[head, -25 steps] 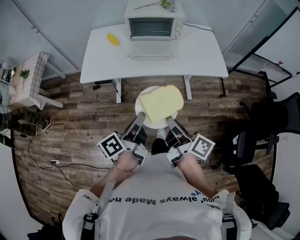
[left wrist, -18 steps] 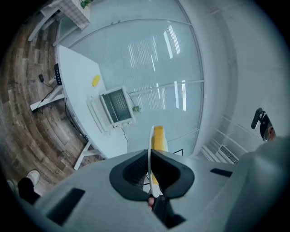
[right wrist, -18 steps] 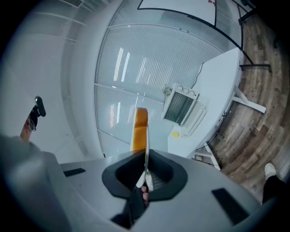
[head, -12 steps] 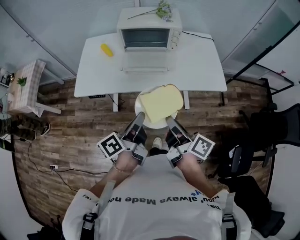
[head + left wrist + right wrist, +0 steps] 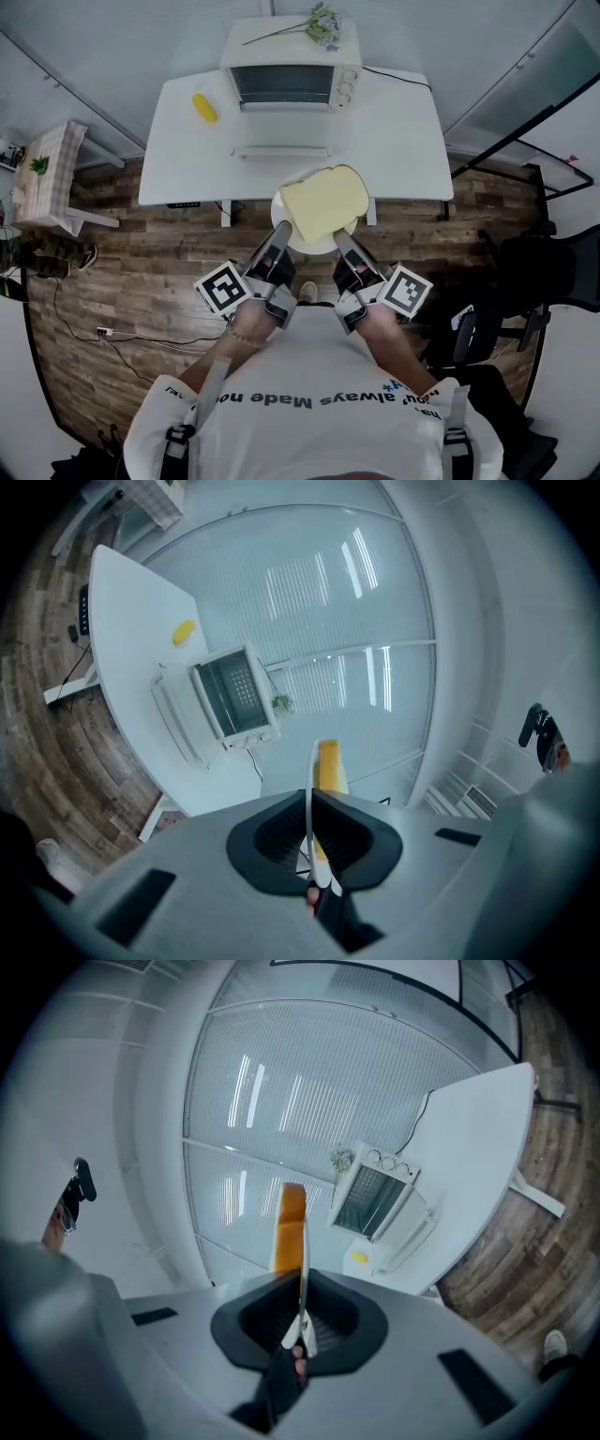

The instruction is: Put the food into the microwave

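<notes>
- Left gripper (image 5: 279,236): jaws clenched on the near-left rim of the plate (image 5: 315,247). The left gripper view confirms the thin white rim pinched between the dark pads.
- Right gripper (image 5: 340,240): jaws clamped on the near-right rim of the same plate. The right gripper view shows the rim edge-on between its pads.
- Bread (image 5: 324,201): one pale slice lying flat on the plate and overhanging it on the side toward the microwave (image 5: 287,79).
- Plate and bread are held in the air in front of the microwave, over the near edge of the white table (image 5: 398,131), and are not inside the oven.
- Microwave: stands at the rear centre of the table, with its door (image 5: 281,150) folded down toward the person and the dark cavity exposed.
- Yellow item (image 5: 203,107): lies on the table just left of the microwave; its kind cannot be determined.
- Flower sprig (image 5: 320,21): rests on top of the microwave.
- Side table (image 5: 42,178) with checked cloth: well left of the microwave, on the wood floor.
</notes>
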Available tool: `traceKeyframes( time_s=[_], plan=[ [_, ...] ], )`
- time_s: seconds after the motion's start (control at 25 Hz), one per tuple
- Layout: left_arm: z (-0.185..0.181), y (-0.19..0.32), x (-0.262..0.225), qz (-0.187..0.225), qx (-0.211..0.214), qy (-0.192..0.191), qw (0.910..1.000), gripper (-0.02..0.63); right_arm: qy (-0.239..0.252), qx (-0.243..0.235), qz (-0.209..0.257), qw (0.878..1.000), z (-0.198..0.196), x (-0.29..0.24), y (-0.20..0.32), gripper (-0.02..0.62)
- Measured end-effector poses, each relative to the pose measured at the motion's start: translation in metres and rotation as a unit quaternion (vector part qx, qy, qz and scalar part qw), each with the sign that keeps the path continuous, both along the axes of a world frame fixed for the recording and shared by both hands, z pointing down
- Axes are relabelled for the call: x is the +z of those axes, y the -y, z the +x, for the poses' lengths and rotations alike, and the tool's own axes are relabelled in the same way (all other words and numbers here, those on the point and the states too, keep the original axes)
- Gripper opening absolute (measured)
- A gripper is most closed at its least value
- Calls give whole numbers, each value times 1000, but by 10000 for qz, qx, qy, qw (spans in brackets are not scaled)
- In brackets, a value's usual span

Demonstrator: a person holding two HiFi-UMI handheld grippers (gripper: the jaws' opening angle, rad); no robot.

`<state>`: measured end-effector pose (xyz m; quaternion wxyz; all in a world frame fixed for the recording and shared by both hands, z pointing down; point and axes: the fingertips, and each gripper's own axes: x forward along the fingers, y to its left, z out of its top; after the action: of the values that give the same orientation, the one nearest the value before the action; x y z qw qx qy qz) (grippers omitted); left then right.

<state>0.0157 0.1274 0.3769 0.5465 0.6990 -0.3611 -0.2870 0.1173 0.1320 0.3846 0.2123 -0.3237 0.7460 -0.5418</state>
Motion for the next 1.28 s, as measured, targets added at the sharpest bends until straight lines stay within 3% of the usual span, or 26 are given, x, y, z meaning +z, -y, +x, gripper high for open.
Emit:
traceKeyframes(
  time_s=[0.48, 0.72, 1.0, 1.28],
  plan=[
    [-11, 41, 8, -58, -48, 12, 10000, 18, 13, -35, -40, 10000, -11, 8, 41, 23],
    [-34, 92, 12, -90, 12, -20, 10000, 18, -74, 1, -61, 10000, -34, 10, 92, 23],
    [-42, 115, 5, 15, 73, -32, 10000, 18, -57, 84, 0, 9999, -41, 4, 112, 23],
    [-67, 179, 9, -91, 142, -85, 9998, 18, -118, 154, -62, 9998, -66, 5, 176, 23]
  ],
)
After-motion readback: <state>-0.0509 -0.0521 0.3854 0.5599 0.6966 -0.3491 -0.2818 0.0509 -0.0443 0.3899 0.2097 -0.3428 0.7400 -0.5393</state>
